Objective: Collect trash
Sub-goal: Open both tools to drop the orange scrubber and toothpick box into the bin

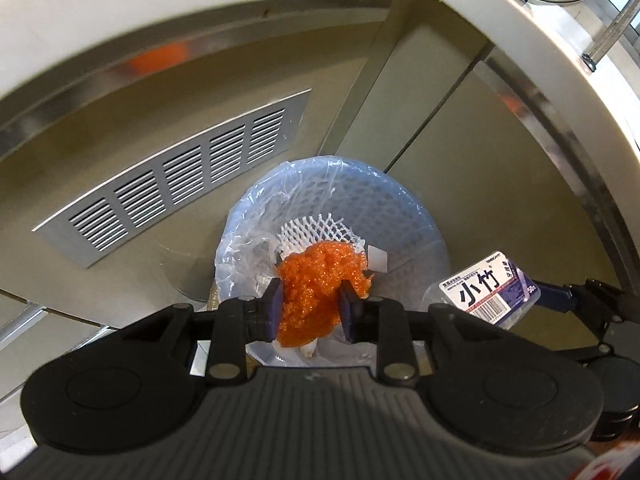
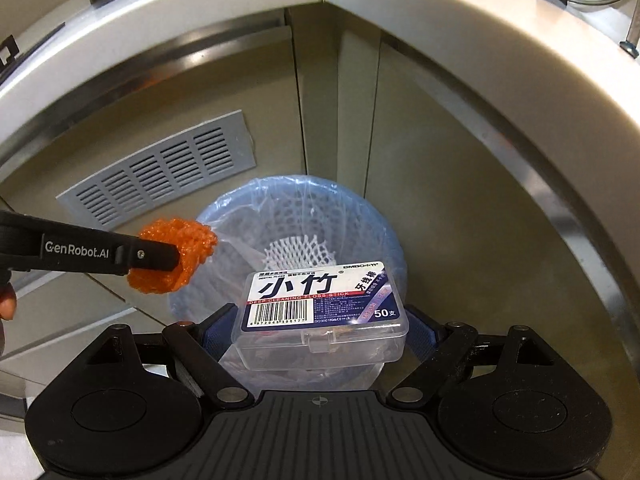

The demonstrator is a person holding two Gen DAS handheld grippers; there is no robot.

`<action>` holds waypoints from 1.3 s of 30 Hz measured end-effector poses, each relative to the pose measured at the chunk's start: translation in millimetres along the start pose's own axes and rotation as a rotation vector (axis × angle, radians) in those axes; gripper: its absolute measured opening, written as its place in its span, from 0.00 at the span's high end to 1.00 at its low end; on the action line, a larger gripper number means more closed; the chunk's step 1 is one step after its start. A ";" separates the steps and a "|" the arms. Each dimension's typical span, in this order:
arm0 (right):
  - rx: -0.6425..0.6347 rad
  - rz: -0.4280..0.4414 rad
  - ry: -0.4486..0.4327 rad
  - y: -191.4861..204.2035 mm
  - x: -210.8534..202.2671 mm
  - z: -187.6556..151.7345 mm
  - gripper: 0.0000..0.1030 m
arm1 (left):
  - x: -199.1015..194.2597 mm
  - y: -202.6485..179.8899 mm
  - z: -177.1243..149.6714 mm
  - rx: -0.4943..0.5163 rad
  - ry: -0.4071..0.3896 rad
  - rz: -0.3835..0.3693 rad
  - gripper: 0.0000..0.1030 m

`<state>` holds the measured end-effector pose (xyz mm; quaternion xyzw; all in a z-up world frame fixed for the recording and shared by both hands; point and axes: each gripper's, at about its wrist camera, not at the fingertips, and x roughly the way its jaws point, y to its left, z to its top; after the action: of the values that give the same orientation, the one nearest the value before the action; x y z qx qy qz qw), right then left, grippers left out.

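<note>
The left gripper (image 1: 308,304) has its jaws clenched on a crumpled orange mesh wad (image 1: 320,280), which hangs directly above the open mouth of the trash bin (image 1: 424,232). The wad has no clear long axis; it bulges forward past the blue pads (image 1: 273,308).

The right gripper (image 2: 320,332) grasps a clear plastic floss-pick box (image 2: 320,312) by its two short ends, so the box's long axis runs left to right across the jaws, printed label facing up. It sits over the near rim of the bin, to the right of the orange wad and apart from it.

The bin is a pale blue perforated basket lined with a thin clear bag (image 1: 244,232). Inside lies a white foam net sleeve (image 1: 316,232) and what looks like a small white scrap (image 1: 378,260), though it is hard to make out. The bin stands on the floor in the corner below the counter (image 2: 440,4), near a grey vent grille (image 2: 160,168) in the cabinet face.
</note>
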<state>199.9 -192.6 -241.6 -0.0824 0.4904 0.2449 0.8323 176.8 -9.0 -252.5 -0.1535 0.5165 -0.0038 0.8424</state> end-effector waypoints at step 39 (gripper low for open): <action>-0.004 0.034 0.043 -4.1 53.3 2.5 0.17 | 28.9 13.1 -6.5 -0.085 0.003 0.031 0.52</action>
<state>225.1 -177.8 -286.4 -0.0807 0.5089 0.2582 0.8172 182.6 -2.9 -283.8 -0.1810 0.5197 0.0312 0.8344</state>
